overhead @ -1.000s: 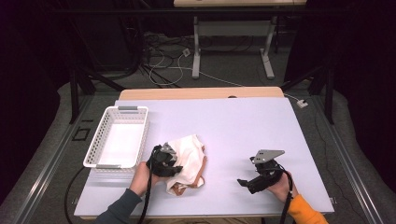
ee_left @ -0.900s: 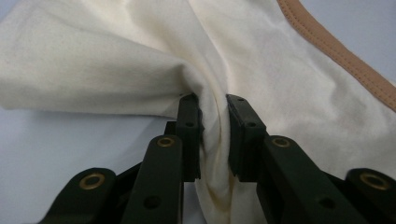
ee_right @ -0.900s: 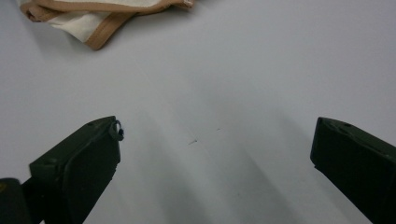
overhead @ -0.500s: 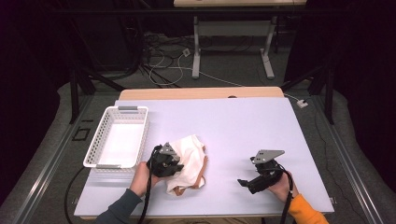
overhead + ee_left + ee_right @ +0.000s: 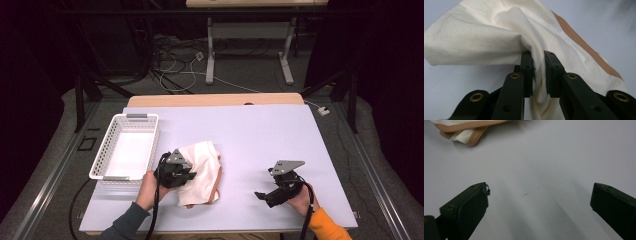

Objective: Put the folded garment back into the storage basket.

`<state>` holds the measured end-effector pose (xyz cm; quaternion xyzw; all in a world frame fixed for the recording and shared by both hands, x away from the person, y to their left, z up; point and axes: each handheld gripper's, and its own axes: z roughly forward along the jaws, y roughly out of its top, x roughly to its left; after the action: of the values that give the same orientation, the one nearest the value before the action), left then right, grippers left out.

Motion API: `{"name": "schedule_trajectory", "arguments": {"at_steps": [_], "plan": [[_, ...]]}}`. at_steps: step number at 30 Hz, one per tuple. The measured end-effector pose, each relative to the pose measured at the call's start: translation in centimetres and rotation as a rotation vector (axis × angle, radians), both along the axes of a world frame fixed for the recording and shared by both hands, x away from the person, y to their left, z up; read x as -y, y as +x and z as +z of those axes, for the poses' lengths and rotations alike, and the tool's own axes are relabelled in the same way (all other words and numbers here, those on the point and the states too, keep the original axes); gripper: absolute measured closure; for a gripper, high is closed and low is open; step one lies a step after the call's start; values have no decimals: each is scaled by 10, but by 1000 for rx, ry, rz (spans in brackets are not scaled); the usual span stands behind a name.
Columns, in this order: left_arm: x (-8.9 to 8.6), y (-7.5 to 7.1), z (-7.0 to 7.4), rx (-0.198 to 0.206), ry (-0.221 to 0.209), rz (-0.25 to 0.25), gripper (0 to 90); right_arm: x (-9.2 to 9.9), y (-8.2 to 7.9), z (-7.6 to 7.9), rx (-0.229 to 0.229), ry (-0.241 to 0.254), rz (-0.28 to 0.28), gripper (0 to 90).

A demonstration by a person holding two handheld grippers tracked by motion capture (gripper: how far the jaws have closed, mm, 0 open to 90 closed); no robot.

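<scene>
At the left of the table (image 5: 260,125) stands a white basket (image 5: 127,147), just beside the person's left hand (image 5: 149,186). That hand comes in from the bottom edge and holds the left gripper (image 5: 538,72) low and pointing toward the table's middle, its body lying on the near left edge of the cloth (image 5: 200,172). Its fingers (image 5: 526,72) have just been closing and now pinch a gathered fold of the cloth between their pads.

The cloth is cream with a tan band along one edge, crumpled and folded over itself, lying on the table between the basket and the right gripper (image 5: 537,202), nearer the basket.

The right hand (image 5: 300,197) rests near the table's front right, holding its gripper low and aimed left. Its fingers (image 5: 466,207) stand wide apart over bare table, well clear of the cloth's tan-edged corner.
</scene>
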<state>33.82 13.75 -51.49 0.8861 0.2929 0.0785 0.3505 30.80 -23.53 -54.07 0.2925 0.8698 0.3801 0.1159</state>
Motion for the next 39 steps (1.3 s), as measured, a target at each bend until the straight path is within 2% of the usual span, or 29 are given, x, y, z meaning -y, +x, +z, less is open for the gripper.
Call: {"name": "schedule_trajectory", "arguments": {"at_steps": [3, 9, 18, 28, 29, 32, 39], "plan": [[-1, -1, 4, 11, -4, 4, 787, 0, 0, 0, -3, 2, -3, 13], [-3, 0, 14, 9, 21, 2, 792, 0, 0, 0, 0, -2, -5, 13], [-8, 4, 27, 24, 31, 5, 792, 0, 0, -1, -4, 4, -3, 13], [-9, 7, 41, 23, 71, -7, 793, 0, 0, 0, -3, 4, -2, 13], [-10, 8, 43, 21, 84, -14, 793, 0, 0, 0, -2, 3, -2, 13], [-10, 9, 47, 24, 81, -6, 793, 0, 0, 0, -6, 5, -2, 13], [-13, 13, 56, 33, 102, -7, 793, 0, 0, 0, -4, 2, 0, 13]]}}
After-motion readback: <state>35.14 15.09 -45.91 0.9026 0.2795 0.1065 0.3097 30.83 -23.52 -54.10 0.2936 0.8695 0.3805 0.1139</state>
